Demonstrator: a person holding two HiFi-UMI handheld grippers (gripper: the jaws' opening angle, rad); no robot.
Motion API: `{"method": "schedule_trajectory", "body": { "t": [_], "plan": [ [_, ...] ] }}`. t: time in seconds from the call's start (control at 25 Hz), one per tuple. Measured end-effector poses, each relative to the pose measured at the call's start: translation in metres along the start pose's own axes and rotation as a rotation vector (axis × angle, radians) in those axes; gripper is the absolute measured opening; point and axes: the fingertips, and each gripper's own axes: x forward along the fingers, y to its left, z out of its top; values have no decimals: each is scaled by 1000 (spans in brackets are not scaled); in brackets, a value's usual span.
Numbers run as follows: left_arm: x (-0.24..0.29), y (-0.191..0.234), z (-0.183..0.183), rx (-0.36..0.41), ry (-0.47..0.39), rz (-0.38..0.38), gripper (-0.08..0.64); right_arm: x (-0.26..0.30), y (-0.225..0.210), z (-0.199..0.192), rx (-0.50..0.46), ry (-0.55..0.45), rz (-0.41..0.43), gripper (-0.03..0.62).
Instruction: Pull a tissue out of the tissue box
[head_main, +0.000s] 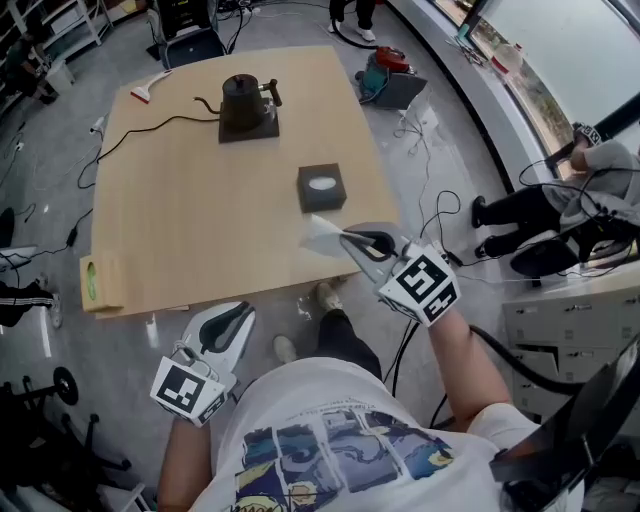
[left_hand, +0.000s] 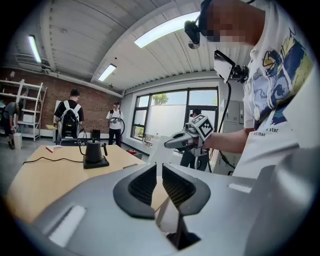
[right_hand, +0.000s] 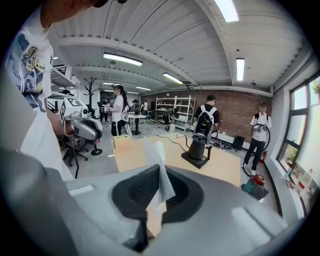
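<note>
The dark grey tissue box (head_main: 321, 188) stands on the wooden table (head_main: 180, 210), right of its middle, with white tissue showing in its top slot. My right gripper (head_main: 347, 238) is over the table's near right corner, shut on a white tissue (head_main: 322, 236) that hangs free of the box. In the right gripper view the tissue (right_hand: 156, 160) stands up between the right gripper's (right_hand: 159, 172) pads. My left gripper (head_main: 228, 322) is off the table's near edge, shut and empty. From the left gripper (left_hand: 159, 167) view, the right gripper (left_hand: 167, 144) and the tissue (left_hand: 157, 150) show ahead.
A black kettle on a dark base (head_main: 243, 105) stands at the table's far side, its cord trailing left. A small cardboard box (head_main: 100, 283) sits at the near left corner. Cables and a red machine (head_main: 390, 75) lie on the floor. People stand beyond (right_hand: 205, 122).
</note>
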Motion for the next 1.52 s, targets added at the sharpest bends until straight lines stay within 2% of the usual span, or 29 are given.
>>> {"method": "schedule_trajectory", "body": {
  "t": [0.36,0.72,1.52],
  "plan": [
    [-3,-1,-3,6,-12,-34,28,-26,33,9,3,-9,-15,5],
    [-3,-1,1,6,-19,-30,49,-29,35,17,-12,-13,-4,5],
    [-2,-2,1,3,-22,-22,49,-29,32,24,-13,-33,21,5]
  ]
}}
